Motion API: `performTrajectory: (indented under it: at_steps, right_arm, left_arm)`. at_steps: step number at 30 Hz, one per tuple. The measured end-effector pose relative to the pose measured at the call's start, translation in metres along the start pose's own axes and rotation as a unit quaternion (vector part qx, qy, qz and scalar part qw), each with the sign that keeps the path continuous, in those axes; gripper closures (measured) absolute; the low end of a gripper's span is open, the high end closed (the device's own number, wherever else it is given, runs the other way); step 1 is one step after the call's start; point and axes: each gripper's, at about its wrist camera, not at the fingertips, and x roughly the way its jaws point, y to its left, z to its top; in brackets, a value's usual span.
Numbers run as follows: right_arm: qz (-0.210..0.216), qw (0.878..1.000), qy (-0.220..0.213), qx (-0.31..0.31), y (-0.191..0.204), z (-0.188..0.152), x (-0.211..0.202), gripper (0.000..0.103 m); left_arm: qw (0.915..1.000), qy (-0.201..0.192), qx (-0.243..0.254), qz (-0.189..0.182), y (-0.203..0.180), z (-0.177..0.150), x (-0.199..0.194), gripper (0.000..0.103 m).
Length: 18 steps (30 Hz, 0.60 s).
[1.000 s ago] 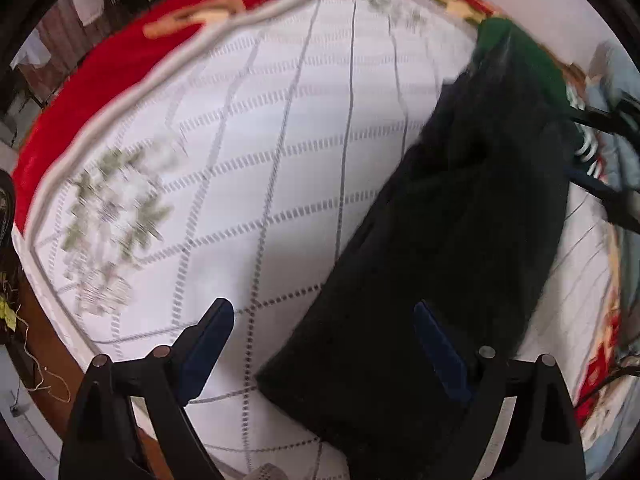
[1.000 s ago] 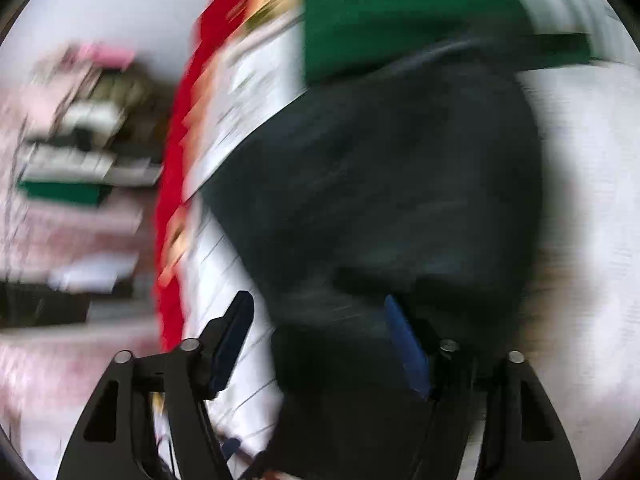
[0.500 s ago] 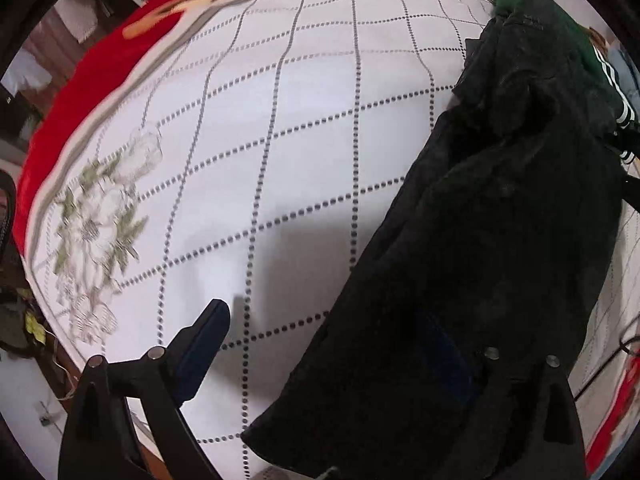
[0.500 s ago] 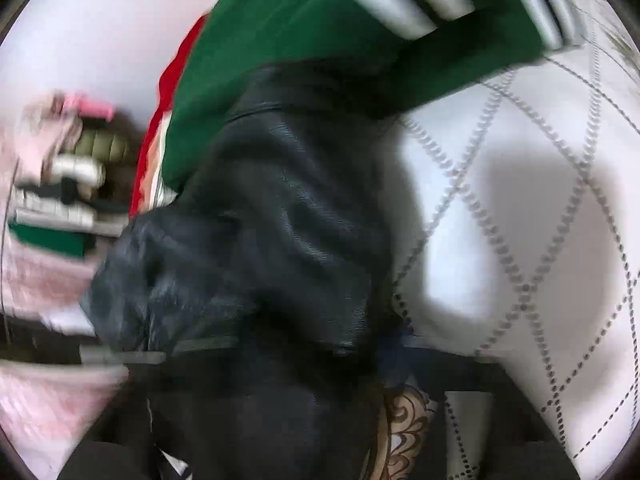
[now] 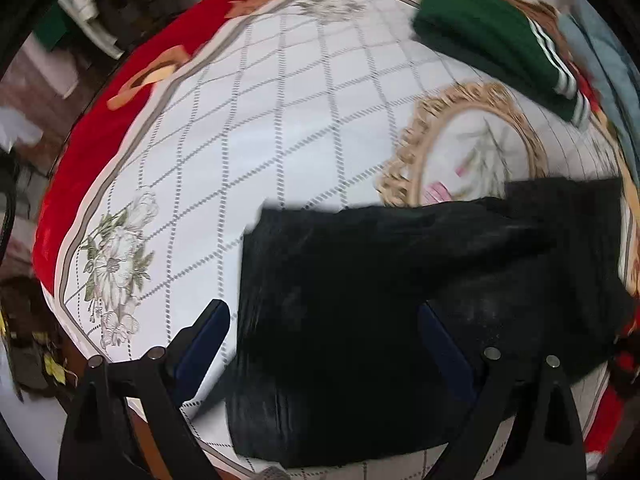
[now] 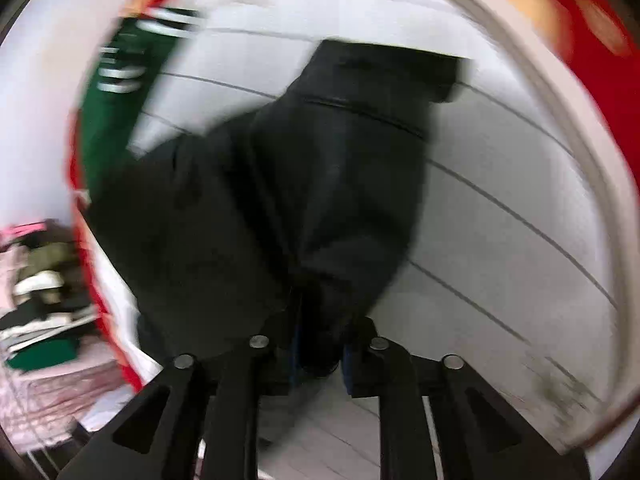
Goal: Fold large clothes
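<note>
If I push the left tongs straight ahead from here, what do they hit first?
Most likely the black garment: it lies directly between the open left tongs and fills the view ahead. Beyond it is the white bedspread, then the green garment. Depth is unclear through blur.

Both grippers, left gripper [image 5: 320,344] and right gripper [image 6: 318,354], have matte-black angular arms, silver round screws and dark-blue finger pads [image 5: 202,346].

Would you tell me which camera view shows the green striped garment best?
The left wrist view: the green striped garment lies folded at the cloth's far edge, white stripes visible. The right wrist view catches only a blurred strip beside the black garment.
</note>
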Motion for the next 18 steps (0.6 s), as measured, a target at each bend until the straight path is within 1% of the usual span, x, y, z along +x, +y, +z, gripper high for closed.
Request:
performTrajectory:
  at_steps: [1, 2, 3, 4, 6, 8, 9, 10, 11, 12, 13, 14, 15, 16, 17, 18]
  right_arm:
    - [-0.011, 1.000, 0.010, 0.014, -0.020, -0.005, -0.001, 0.068]
    - [-0.030, 0.999, 0.013, 0.025, -0.038, -0.008, -0.004, 0.059]
    - [-0.042, 0.999, 0.011, 0.024, -0.037, -0.009, -0.004, 0.044]
    - [-0.056, 0.998, 0.005, 0.016, -0.040, -0.005, -0.008, 0.043]
    - [-0.070, 0.997, -0.022, -0.020, -0.035, -0.001, -0.037, 0.043]
    - [-0.095, 0.992, -0.059, -0.051, -0.021, -0.003, -0.070, 0.043]
    - [-0.092, 0.991, -0.069, -0.062, -0.009, -0.005, -0.079, 0.043]
    - [-0.069, 0.991, -0.072, -0.088, 0.006, -0.006, -0.089, 0.043]
    - [-0.049, 0.990, -0.058, -0.116, 0.021, -0.005, -0.088, 0.044]
    - [-0.035, 0.989, -0.041, -0.141, 0.043, -0.009, -0.080, 0.046]
    - [-0.003, 0.985, -0.015, -0.174, 0.068, -0.009, -0.067, 0.050]
    - [0.023, 0.981, 0.009, -0.192, 0.094, -0.005, -0.050, 0.052]
    - [0.038, 0.978, 0.027, -0.204, 0.111, -0.002, -0.034, 0.054]
    - [0.047, 0.974, 0.040, -0.216, 0.131, -0.001, -0.013, 0.055]
    - [0.039, 0.973, 0.038, -0.223, 0.152, 0.006, 0.010, 0.061]
    - [0.026, 0.974, 0.030, -0.224, 0.159, 0.013, 0.021, 0.067]
  left_arm:
    - [1.0000, 0.005, 0.005, 0.001, -0.007, 0.004, 0.006, 0.007]
    - [0.9999, 0.013, 0.010, -0.002, -0.014, 0.002, 0.010, 0.007]
    - [0.9998, 0.017, 0.012, -0.005, -0.017, 0.005, 0.013, 0.007]
    - [0.9997, 0.021, 0.015, -0.007, -0.023, 0.003, 0.011, 0.007]
    - [0.9995, 0.019, 0.024, -0.011, -0.038, 0.005, 0.011, 0.007]
    - [0.9993, 0.014, 0.031, -0.012, -0.051, 0.008, 0.009, 0.007]
    - [0.9992, 0.011, 0.035, -0.014, -0.057, 0.011, 0.010, 0.007]
    - [0.9992, 0.009, 0.037, -0.015, -0.063, 0.014, 0.010, 0.007]
    - [0.9992, 0.006, 0.037, -0.016, -0.068, 0.019, 0.011, 0.007]
    - [0.9991, 0.002, 0.038, -0.016, -0.072, 0.021, 0.010, 0.007]
    - [0.9991, 0.000, 0.039, -0.015, -0.077, 0.024, 0.011, 0.007]
    - [0.9992, -0.003, 0.037, -0.015, -0.081, 0.028, 0.012, 0.007]
    - [0.9993, -0.005, 0.034, -0.015, -0.083, 0.031, 0.013, 0.007]
    - [0.9994, -0.006, 0.031, -0.015, -0.085, 0.034, 0.014, 0.007]
    - [0.9995, -0.005, 0.029, -0.014, -0.087, 0.036, 0.016, 0.007]
    - [0.9995, -0.006, 0.027, -0.013, -0.088, 0.038, 0.017, 0.007]
